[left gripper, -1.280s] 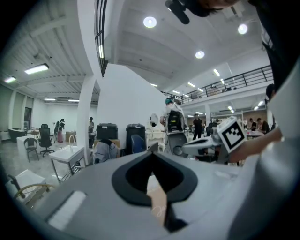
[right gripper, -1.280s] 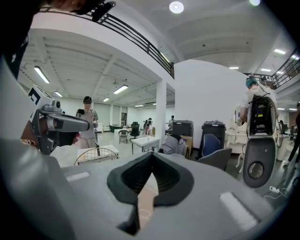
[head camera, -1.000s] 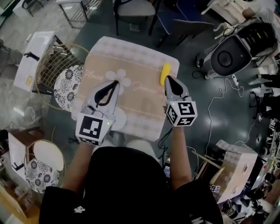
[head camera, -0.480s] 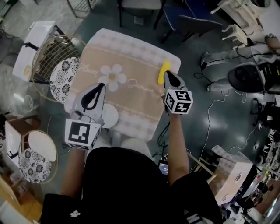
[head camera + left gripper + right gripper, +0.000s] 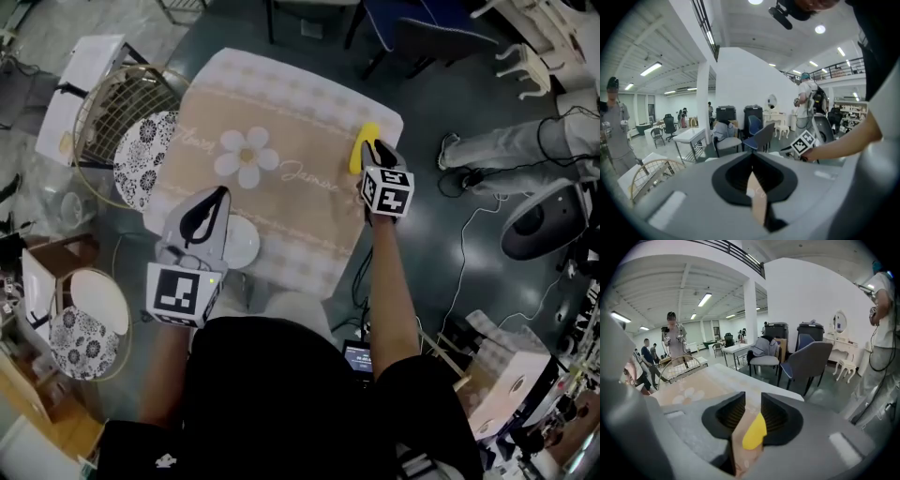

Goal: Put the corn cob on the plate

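On the cloth-covered desk [image 5: 291, 94], near its right edge, lay the yellow corn cob [image 5: 360, 150], well apart from the white plate [image 5: 244, 247] at the near-left edge. The right claw [image 5: 377, 150] had its jaws slightly parted, just opening. The cob's near end showed in the gap, not pressed. The left claw [image 5: 219, 193], jaws together and empty, hung over the plate. Cursive script flanked a printed daisy [image 5: 246, 157] but was too small to read.

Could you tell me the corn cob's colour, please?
The yellow corn cob shows best in head view.
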Demonstrator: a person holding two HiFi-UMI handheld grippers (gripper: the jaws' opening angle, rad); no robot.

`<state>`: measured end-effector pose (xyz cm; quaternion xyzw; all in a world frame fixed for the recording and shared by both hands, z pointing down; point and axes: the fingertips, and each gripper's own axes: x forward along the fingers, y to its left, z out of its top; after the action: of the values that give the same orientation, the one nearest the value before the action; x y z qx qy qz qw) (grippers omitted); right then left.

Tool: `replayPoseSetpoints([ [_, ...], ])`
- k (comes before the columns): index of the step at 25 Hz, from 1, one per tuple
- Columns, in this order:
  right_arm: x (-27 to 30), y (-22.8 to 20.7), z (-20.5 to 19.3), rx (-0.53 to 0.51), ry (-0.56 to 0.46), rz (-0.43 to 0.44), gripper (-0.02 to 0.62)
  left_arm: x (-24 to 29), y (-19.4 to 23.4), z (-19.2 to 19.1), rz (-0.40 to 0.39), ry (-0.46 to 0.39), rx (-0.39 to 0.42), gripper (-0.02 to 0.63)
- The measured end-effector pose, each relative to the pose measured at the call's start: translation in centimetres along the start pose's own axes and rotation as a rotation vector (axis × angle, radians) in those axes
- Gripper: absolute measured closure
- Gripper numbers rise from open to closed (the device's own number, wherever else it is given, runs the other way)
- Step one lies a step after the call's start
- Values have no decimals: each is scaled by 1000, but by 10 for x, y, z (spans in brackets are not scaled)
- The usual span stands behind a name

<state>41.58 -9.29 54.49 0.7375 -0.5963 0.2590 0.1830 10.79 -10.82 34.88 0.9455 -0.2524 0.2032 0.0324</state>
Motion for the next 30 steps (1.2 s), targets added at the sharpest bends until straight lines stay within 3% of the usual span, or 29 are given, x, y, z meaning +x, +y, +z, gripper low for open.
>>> replayPoseSetpoints([
  [9, 46, -29, -41, 84, 102, -60, 408, 4, -9, -28, 13, 78, -67, 600],
  [14, 70, -32, -54, 95, 141, -73, 364, 9, -13, -37, 11, 102, -3, 601],
  [18, 83, -32, -65, 107, 167, -85, 340, 9, -21, -42, 20, 154, -17, 601],
  [24, 93, -40, -65, 86, 158, -181, 310, 11, -19, -52, 7, 179, -60, 601],
  [27, 102, -41, -76, 100, 201, -187, 249, 13, -14, -56, 8, 180, -66, 601],
  [30, 109, -45, -88, 126, 251, -182, 249, 16, -11, -57, 17, 195, -87, 601],
])
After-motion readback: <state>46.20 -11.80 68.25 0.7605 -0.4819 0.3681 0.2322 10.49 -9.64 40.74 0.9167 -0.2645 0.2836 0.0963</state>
